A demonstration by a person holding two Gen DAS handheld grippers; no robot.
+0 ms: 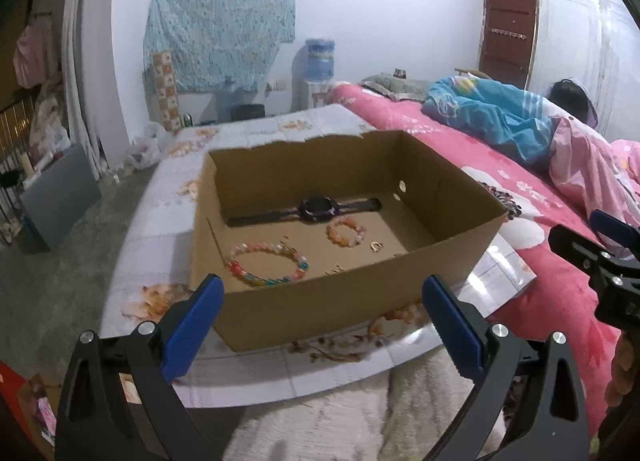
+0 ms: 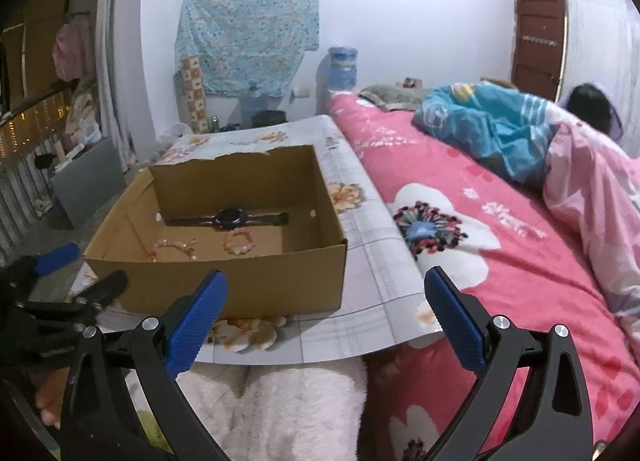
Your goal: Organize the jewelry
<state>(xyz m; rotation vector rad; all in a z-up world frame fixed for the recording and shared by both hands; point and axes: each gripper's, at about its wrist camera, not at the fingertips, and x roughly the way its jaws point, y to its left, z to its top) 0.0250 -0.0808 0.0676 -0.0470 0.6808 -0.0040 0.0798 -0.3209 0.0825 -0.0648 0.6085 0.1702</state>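
Observation:
An open cardboard box (image 1: 320,297) stands on a floral tablecloth and also shows in the right wrist view (image 2: 240,281). Inside lie a dark wristwatch (image 1: 316,209), a large multicoloured bead bracelet (image 1: 266,265), a small orange-pink bead bracelet (image 1: 346,231) and a small gold earring (image 1: 376,246). The watch (image 2: 230,218) and both bracelets also show in the right wrist view. My left gripper (image 1: 320,297) is open and empty in front of the box's near wall. My right gripper (image 2: 322,301) is open and empty, before the box's right corner.
The table (image 1: 160,189) with the floral cloth adjoins a bed with a pink floral cover (image 2: 500,241) on the right. A blue blanket (image 2: 492,129) and a person's dark head (image 2: 592,105) lie at the far end. White fluffy fabric (image 2: 280,409) lies below the grippers.

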